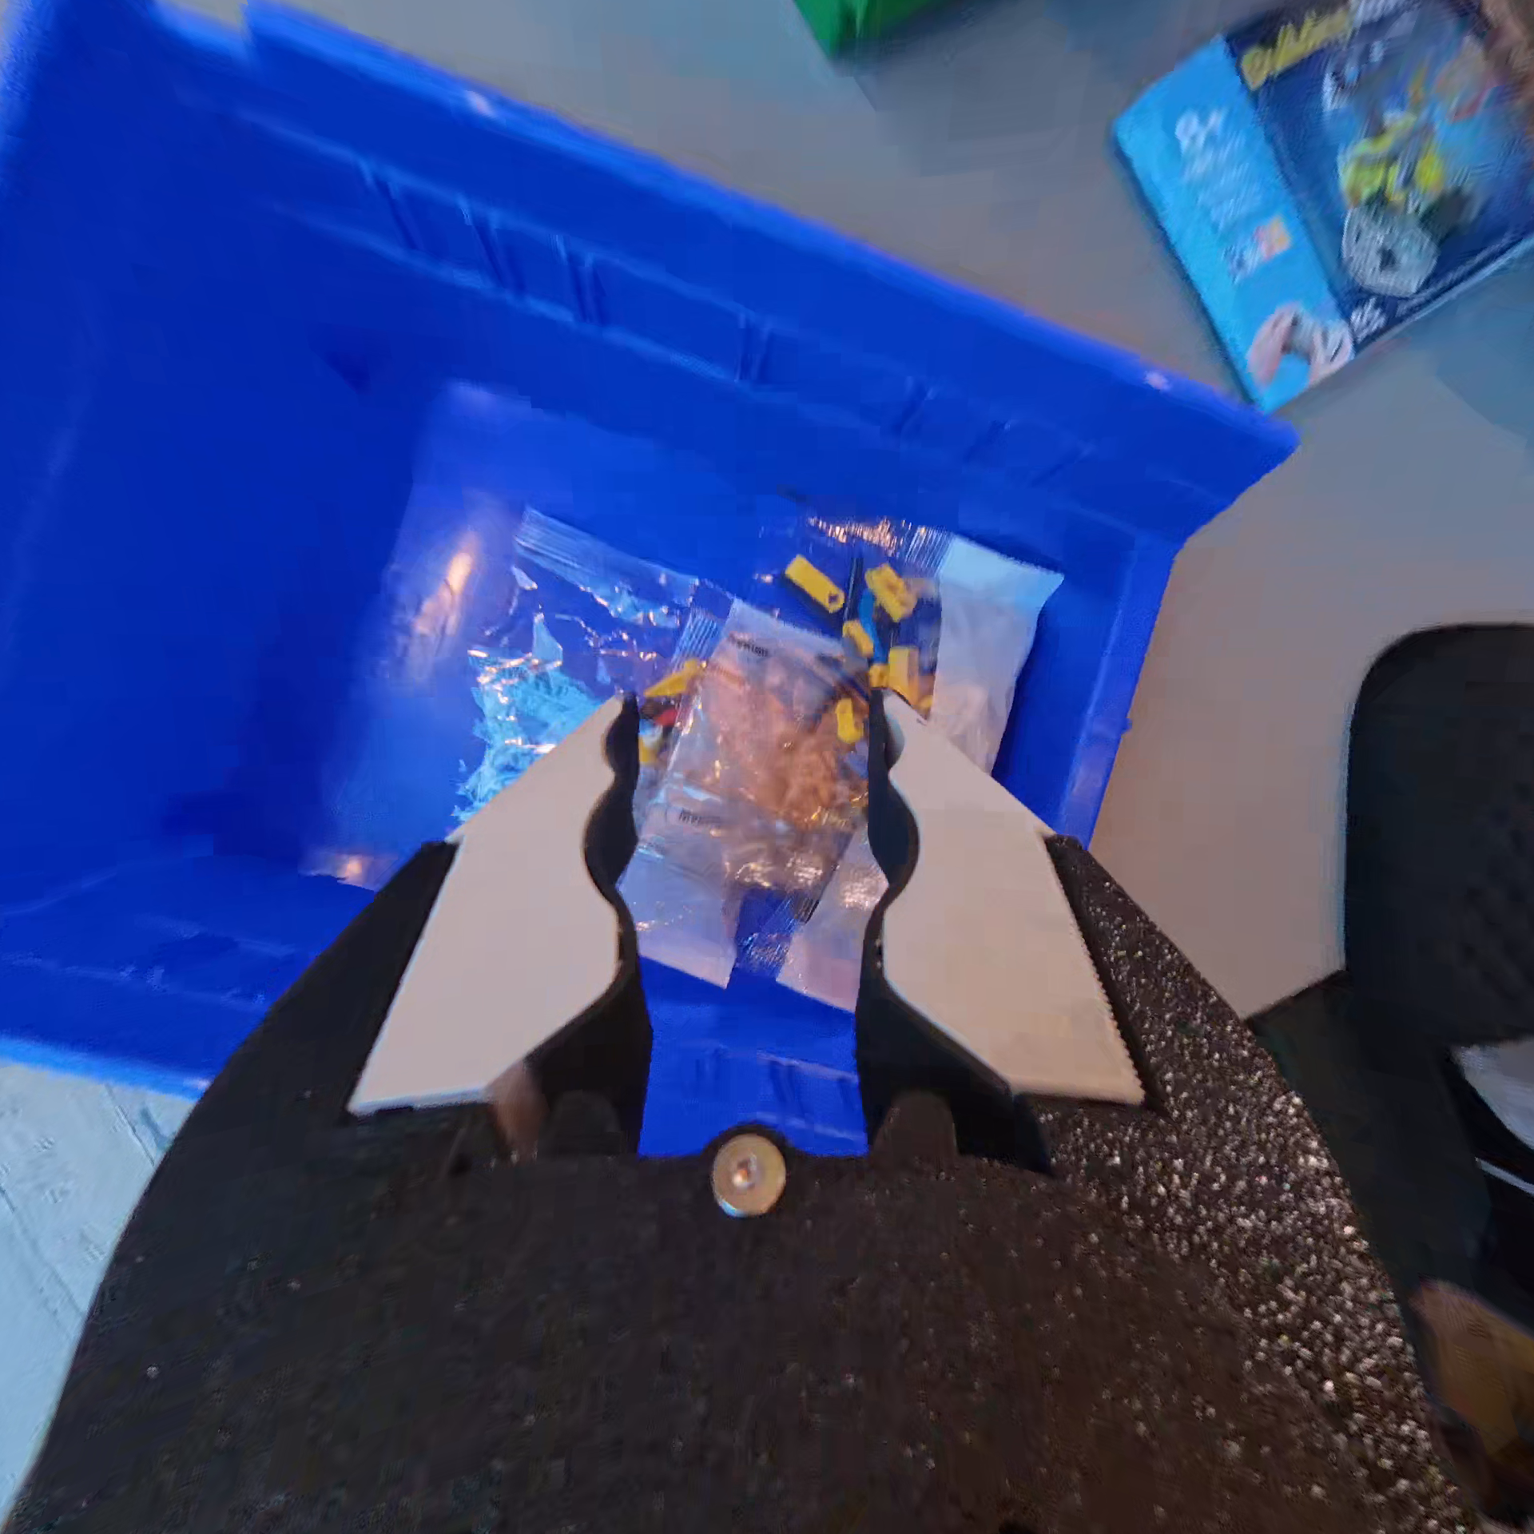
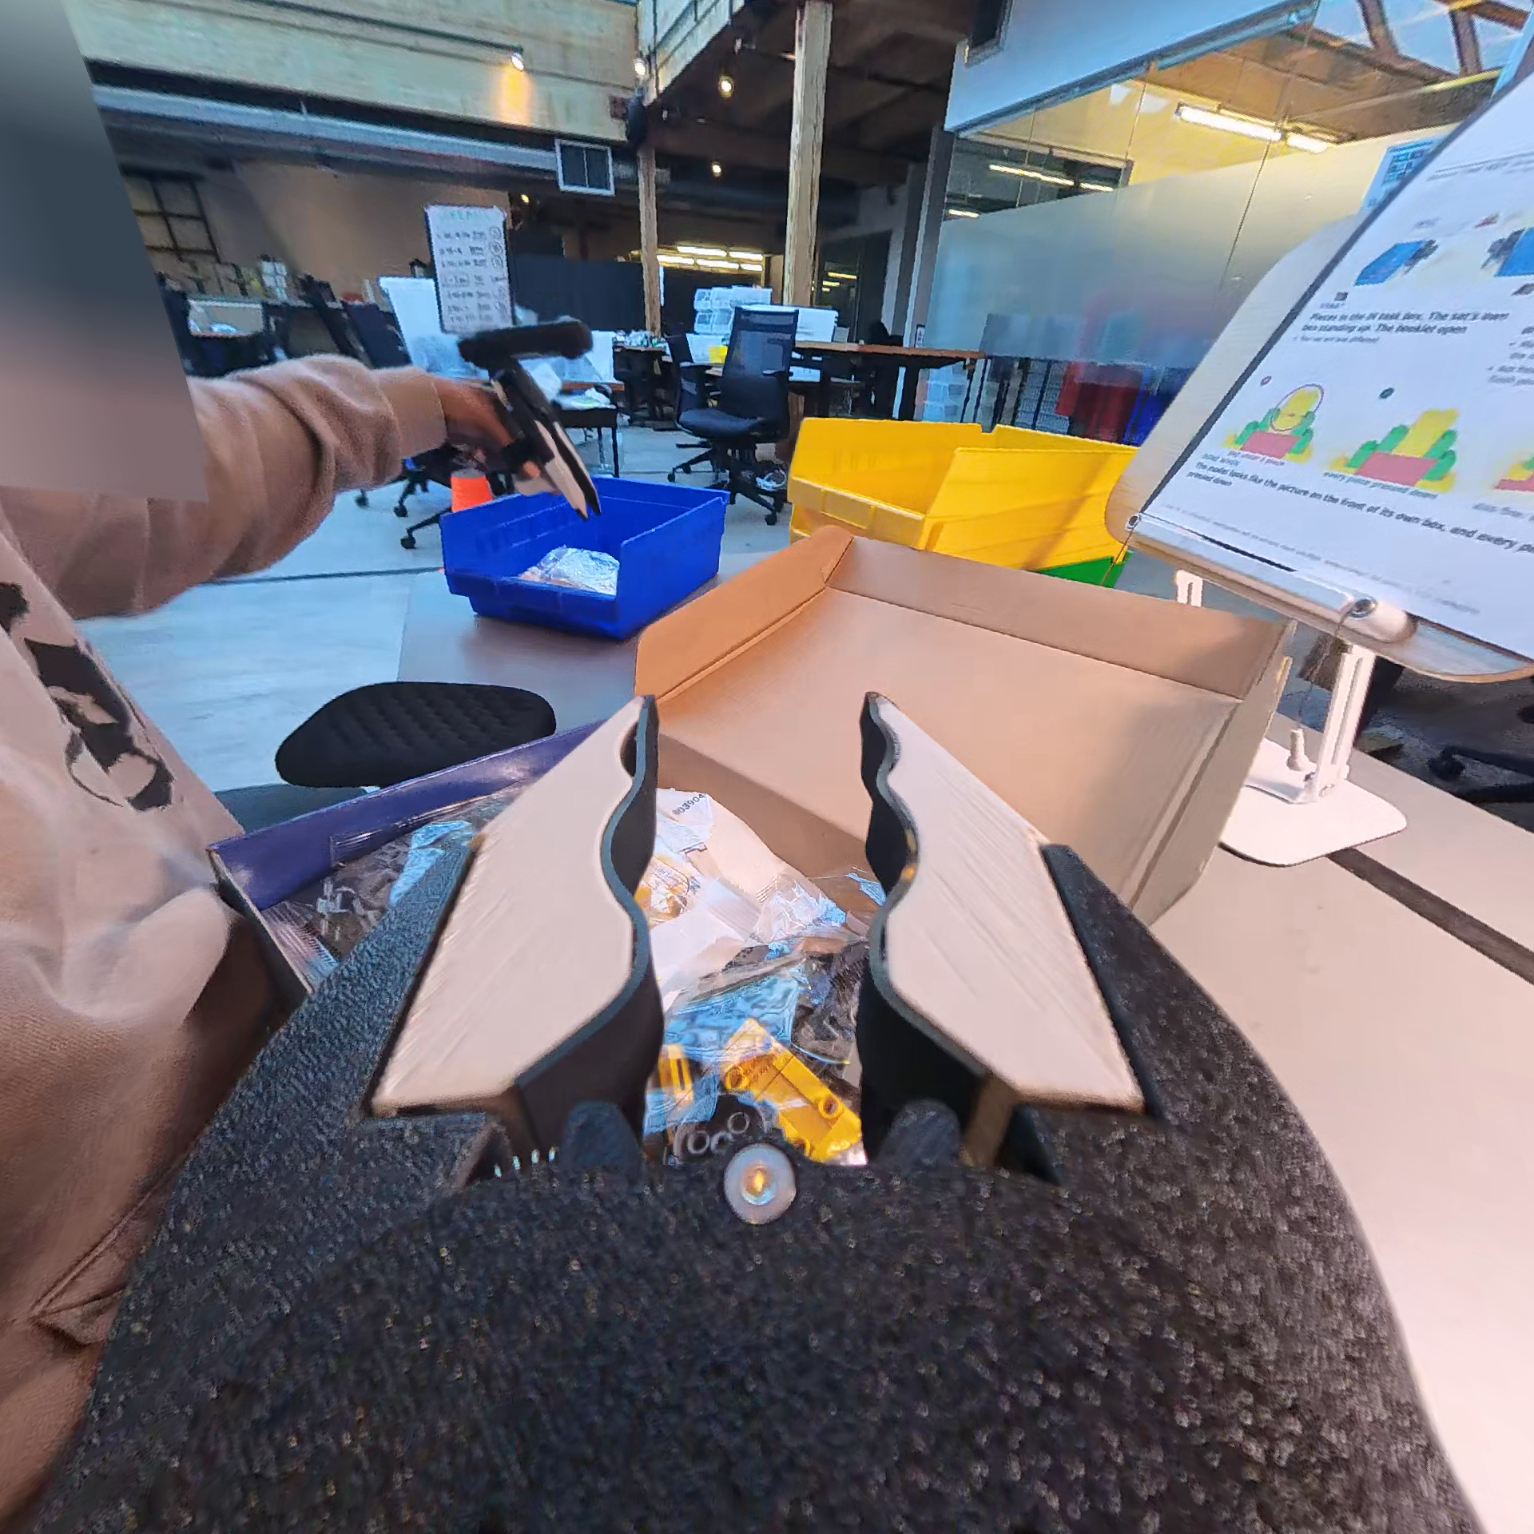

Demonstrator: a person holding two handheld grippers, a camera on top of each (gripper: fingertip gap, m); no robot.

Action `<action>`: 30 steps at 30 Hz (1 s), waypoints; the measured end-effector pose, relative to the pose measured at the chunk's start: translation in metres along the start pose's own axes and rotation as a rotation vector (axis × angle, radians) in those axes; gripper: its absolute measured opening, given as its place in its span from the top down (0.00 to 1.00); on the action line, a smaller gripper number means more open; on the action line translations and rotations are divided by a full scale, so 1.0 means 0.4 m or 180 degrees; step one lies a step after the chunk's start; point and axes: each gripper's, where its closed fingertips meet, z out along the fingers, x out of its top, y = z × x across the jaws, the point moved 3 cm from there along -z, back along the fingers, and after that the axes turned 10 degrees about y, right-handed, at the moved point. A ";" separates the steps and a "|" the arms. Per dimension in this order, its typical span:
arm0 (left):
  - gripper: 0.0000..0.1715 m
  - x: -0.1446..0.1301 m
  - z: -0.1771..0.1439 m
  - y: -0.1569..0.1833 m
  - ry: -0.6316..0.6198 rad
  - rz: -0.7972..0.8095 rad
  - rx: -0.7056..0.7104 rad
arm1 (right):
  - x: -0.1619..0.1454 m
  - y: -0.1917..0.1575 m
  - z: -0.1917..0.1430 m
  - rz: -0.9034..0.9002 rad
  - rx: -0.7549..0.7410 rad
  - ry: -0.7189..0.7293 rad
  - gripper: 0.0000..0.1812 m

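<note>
The left claw (image 1: 751, 705) is held open and empty above the blue bin (image 1: 249, 415), its fingers framing a clear bag of yellow bricks (image 1: 863, 614) that lies on the bin floor among other crumpled clear bags (image 1: 564, 647). The picture is smeared, so whether a tip touches the film cannot be told. A printed toy box (image 1: 1345, 191) lies at 1 o'clock on the surface. The right claw (image 2: 757, 705) is also spread and empty, poised over an open cardboard box (image 2: 1038, 697) in which more parts bags (image 2: 747, 938) are heaped. The likely trouble is judged to be the slippery film: a bag could be pinched by a corner only and slide free, or two overlapping bags could be caught together.
</note>
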 end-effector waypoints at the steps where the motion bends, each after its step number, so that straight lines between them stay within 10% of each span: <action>1: 0.68 -0.016 0.015 -0.017 -0.0174 -0.0014 -0.0103 | -0.003 -0.004 0.006 -0.0039 0.0005 -0.0037 0.74; 6: 0.65 -0.063 0.086 -0.038 -0.0758 -0.0183 -0.0622 | -0.016 -0.011 0.015 -0.0046 -0.0019 -0.0153 0.76; 10: 0.92 -0.083 0.085 -0.007 -0.1134 -0.0119 -0.0953 | -0.016 -0.001 0.007 0.0023 -0.0106 -0.0140 0.77; 30: 1.00 0.168 -0.209 0.263 -0.0377 0.1603 -0.0668 | -0.015 0.008 -0.015 0.0028 -0.0167 -0.0051 0.79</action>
